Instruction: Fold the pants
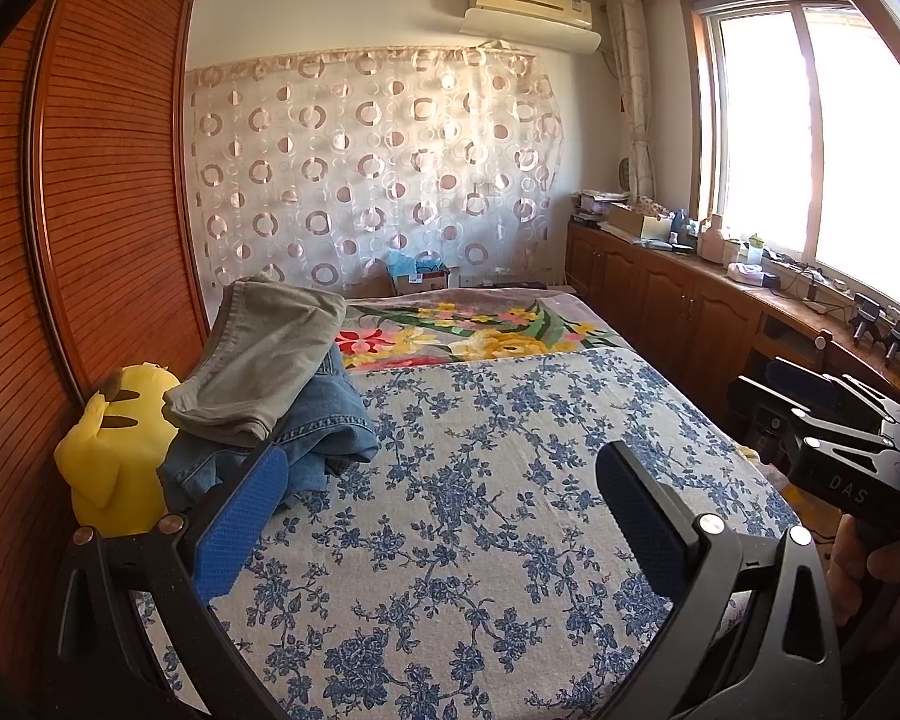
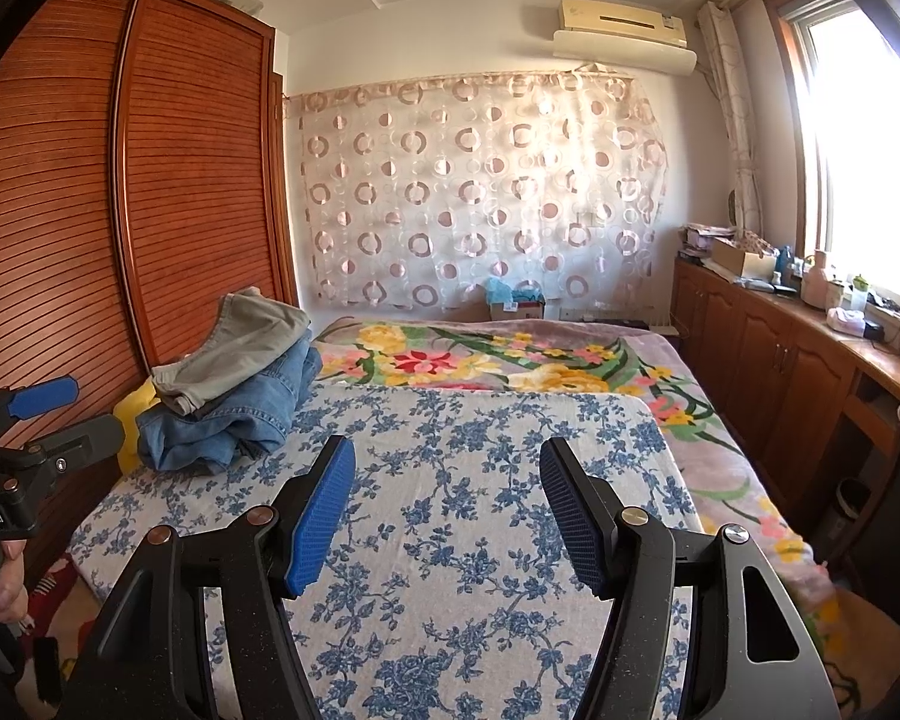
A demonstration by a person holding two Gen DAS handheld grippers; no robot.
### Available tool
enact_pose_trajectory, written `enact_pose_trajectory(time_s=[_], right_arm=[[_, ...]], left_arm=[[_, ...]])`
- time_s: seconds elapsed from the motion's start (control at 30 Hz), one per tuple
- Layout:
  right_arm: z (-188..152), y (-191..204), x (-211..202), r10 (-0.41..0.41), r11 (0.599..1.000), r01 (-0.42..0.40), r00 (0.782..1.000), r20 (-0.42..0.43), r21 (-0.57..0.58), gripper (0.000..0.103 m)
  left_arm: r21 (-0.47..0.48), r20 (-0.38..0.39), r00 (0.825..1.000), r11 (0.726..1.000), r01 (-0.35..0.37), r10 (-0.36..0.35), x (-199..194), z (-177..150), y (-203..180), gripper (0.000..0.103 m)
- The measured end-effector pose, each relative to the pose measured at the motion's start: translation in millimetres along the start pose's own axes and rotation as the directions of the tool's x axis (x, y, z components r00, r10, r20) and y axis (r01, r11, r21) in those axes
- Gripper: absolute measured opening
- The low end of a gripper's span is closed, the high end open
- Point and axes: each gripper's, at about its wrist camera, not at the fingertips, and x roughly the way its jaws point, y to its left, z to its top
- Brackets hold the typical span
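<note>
A pile of pants lies at the left side of the bed: grey-khaki pants [image 1: 264, 354] [image 2: 240, 342] on top of crumpled blue jeans [image 1: 324, 420] [image 2: 228, 414]. My left gripper [image 1: 444, 453] is open over the blue-flowered sheet [image 1: 480, 510], its left pad just in front of the jeans without touching them. My right gripper [image 2: 447, 447] hovers open above the same sheet [image 2: 480, 480], right of the pile, nothing between its pads. Each view catches the other gripper at its edge: the right gripper [image 1: 768, 402] and the left gripper [image 2: 78, 414], each held by a hand.
A yellow plush toy [image 1: 120, 456] [image 2: 129, 414] sits against the slatted wardrobe [image 1: 108, 180], under the pile's left edge. A bright flowered blanket [image 1: 468, 330] covers the far bed. Wooden cabinets [image 1: 660, 288] with clutter run along the window wall on the right.
</note>
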Motion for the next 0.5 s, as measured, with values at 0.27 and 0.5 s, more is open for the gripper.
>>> enact_pose_trajectory(time_s=[0.27, 0.5], right_arm=[[-0.5, 2.1, 0.7, 0.0, 1.0, 0.0, 1.0, 0.001, 0.003, 0.066], [-1.6, 2.2, 1.1, 0.001, 1.0, -0.001, 1.0, 0.002, 0.002, 0.066]], left_arm=[[0.0, 0.0, 1.0, 1.0, 0.001, -0.001, -0.2, -0.2, -0.9, 0.103], [-0.001, -0.001, 1.0, 1.0, -0.001, 0.001, 0.1, -0.7, -0.8, 0.103]])
